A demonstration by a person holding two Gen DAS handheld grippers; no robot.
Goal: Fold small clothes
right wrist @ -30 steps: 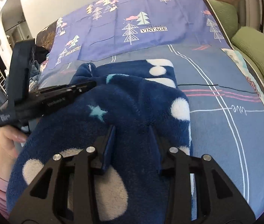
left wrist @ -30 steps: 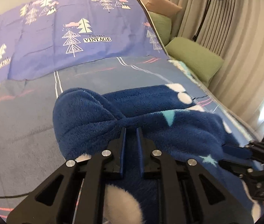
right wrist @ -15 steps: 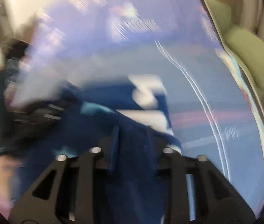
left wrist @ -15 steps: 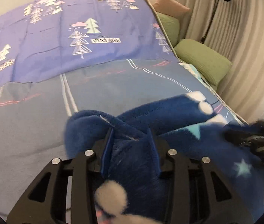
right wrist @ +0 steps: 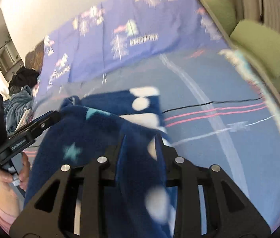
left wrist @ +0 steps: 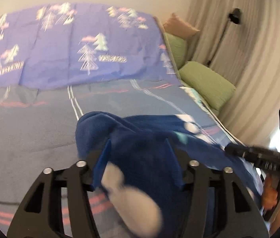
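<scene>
A dark blue fleece garment (left wrist: 140,138) with white dots and teal stars lies on the bed; it also shows in the right wrist view (right wrist: 104,127). My left gripper (left wrist: 138,144) has its jaws wide apart with fleece bunched loosely between them. My right gripper (right wrist: 140,138) also has its jaws apart with a fold of fleece draped between them. The right gripper shows at the right edge of the left wrist view (left wrist: 258,156). The left gripper shows at the left of the right wrist view (right wrist: 27,129). Both views are motion-blurred.
The bed has a grey-blue striped blanket (left wrist: 31,123) and a purple tree-print quilt (left wrist: 70,47) behind. Green cushions (left wrist: 205,81) line the right side by a curtain. A black cable (right wrist: 209,103) lies on the blanket. A clothes pile (right wrist: 21,99) sits far left.
Both grippers have opened wider and pulled back and up from the fleece. The left jaws, nearly shut on a fold one second ago, now stand wide apart.
</scene>
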